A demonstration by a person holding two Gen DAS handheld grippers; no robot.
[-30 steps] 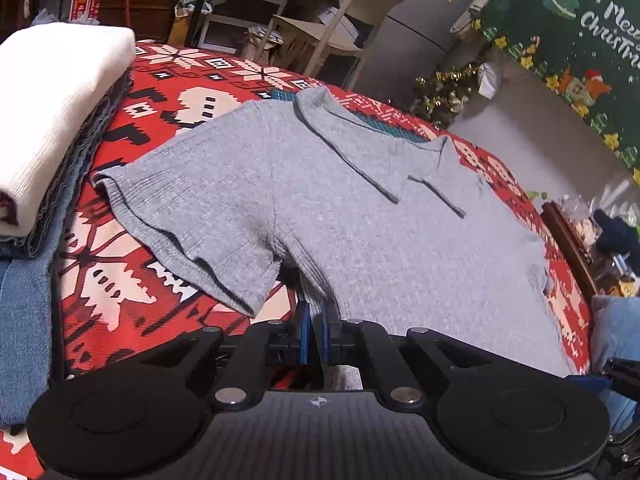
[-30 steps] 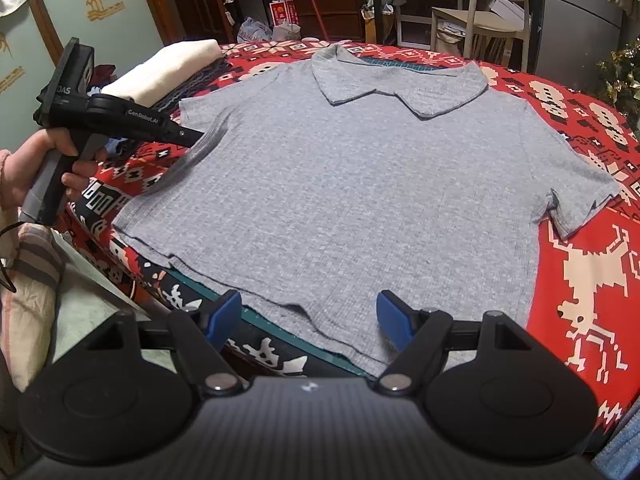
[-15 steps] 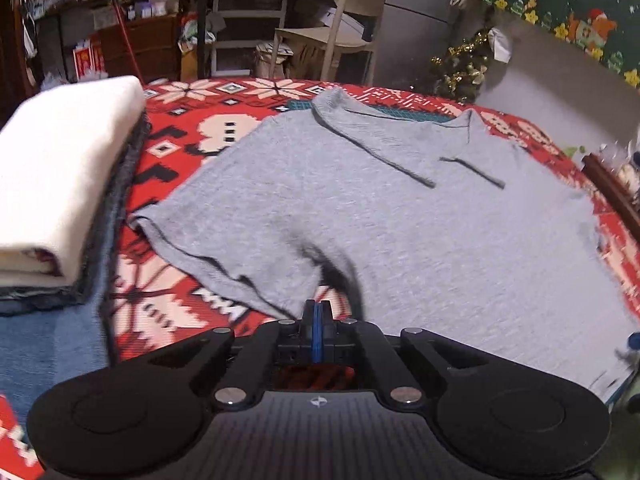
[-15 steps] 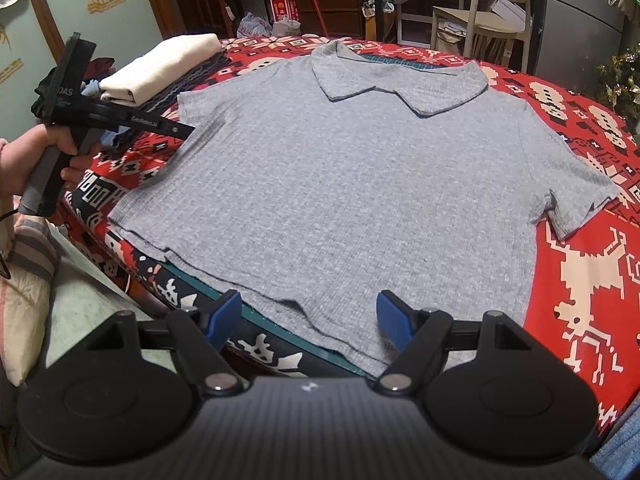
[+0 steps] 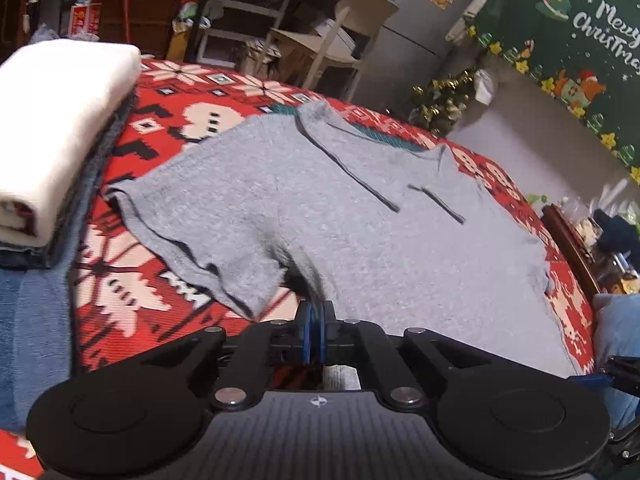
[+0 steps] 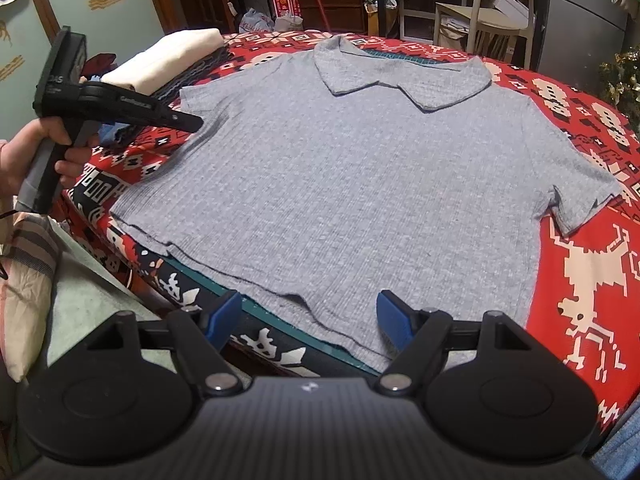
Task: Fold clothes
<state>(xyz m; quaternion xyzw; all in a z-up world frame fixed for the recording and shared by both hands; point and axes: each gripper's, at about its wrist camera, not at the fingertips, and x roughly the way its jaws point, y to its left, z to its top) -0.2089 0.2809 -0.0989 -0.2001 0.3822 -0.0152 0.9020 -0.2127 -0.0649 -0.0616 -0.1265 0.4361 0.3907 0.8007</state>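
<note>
A beige chair stands beyond the red patterned blanket.

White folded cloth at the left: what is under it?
The white folded cloth tops a stack: a dark folded garment shows at its edge, with blue denim below. The red patterned blanket lies beside; how many layers it covers is hidden.

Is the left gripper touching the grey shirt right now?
Touching. In the left wrist view, the left gripper is shut on the grey shirt, fabric pulled up between its fingers.
</note>
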